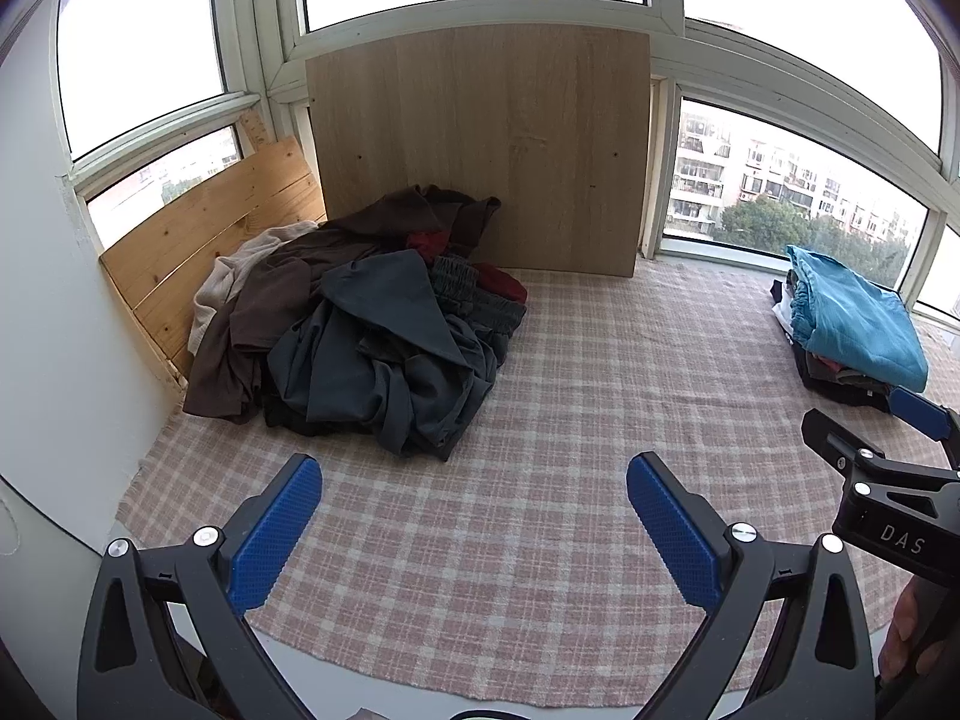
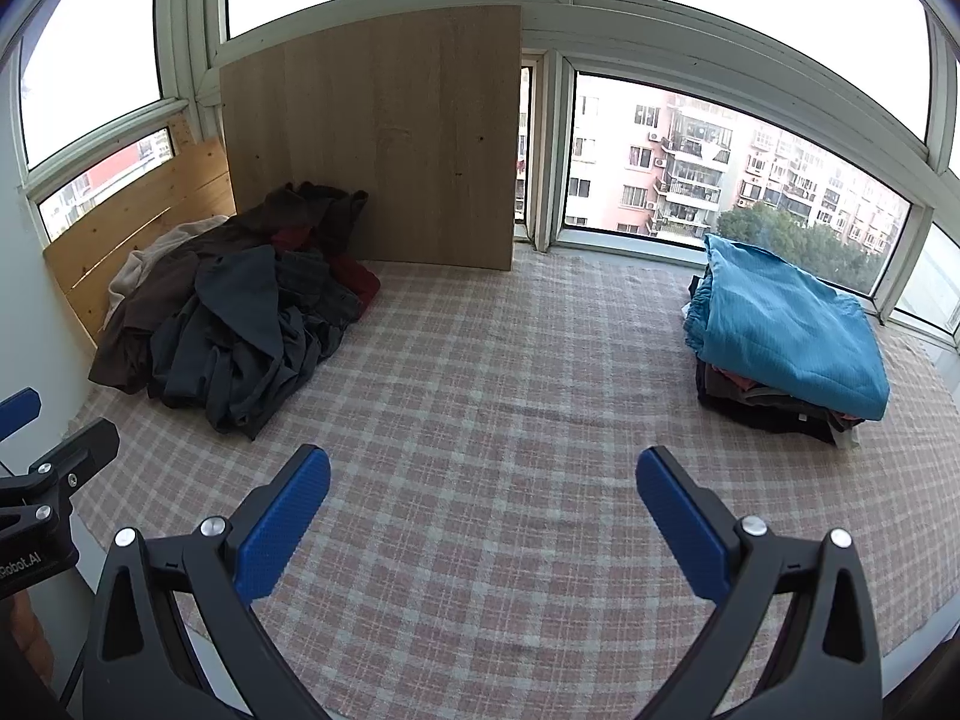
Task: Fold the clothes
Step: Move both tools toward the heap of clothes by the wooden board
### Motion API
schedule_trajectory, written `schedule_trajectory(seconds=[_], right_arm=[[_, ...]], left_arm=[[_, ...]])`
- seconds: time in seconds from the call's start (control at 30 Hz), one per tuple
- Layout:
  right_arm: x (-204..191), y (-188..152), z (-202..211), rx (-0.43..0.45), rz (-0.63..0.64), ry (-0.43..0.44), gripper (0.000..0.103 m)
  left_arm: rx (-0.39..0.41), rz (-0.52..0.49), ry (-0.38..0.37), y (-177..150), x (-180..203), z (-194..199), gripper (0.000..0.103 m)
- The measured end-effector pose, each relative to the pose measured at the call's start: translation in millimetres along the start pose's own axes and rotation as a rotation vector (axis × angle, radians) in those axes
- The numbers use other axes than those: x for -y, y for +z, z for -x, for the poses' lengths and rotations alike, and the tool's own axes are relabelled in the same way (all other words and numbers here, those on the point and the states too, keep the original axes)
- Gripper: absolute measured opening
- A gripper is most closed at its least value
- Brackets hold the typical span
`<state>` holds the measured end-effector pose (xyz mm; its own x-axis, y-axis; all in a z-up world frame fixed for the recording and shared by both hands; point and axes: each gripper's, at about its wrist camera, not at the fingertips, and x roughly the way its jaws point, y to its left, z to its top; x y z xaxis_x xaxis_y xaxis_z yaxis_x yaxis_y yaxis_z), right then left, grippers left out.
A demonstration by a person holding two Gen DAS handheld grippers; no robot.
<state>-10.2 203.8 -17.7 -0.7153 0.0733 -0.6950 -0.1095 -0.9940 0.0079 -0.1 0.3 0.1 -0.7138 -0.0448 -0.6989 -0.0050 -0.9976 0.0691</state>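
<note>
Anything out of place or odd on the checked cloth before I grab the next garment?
Nothing stands out. The heap of dark unfolded clothes sits left, the folded stack topped by a teal garment right; both grippers are open and empty.

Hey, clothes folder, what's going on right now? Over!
Left tool open, empty. Right tool open, empty. Messy clothes pile untouched; folded stack at right. Checked cloth between them bare.

Matt woven checked cloth (image 2: 480,420); smooth wooden board (image 2: 384,138); crumpled soft clothes pile (image 2: 234,324).
</note>
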Motion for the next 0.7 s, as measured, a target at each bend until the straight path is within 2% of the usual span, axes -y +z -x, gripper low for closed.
schedule_trajectory(seconds=[0.17, 0.7], right_arm=[[-7, 0, -1, 0.004, 0.018, -0.008, 0.103], [-21, 3, -6, 0.011, 0.056, 0.041, 0.103]], left_arm=[[0.032, 0.008, 0.004, -1, -1, 0, 0.103], [-0.013, 0.055, 0.014, 6, -16, -7, 0.102]])
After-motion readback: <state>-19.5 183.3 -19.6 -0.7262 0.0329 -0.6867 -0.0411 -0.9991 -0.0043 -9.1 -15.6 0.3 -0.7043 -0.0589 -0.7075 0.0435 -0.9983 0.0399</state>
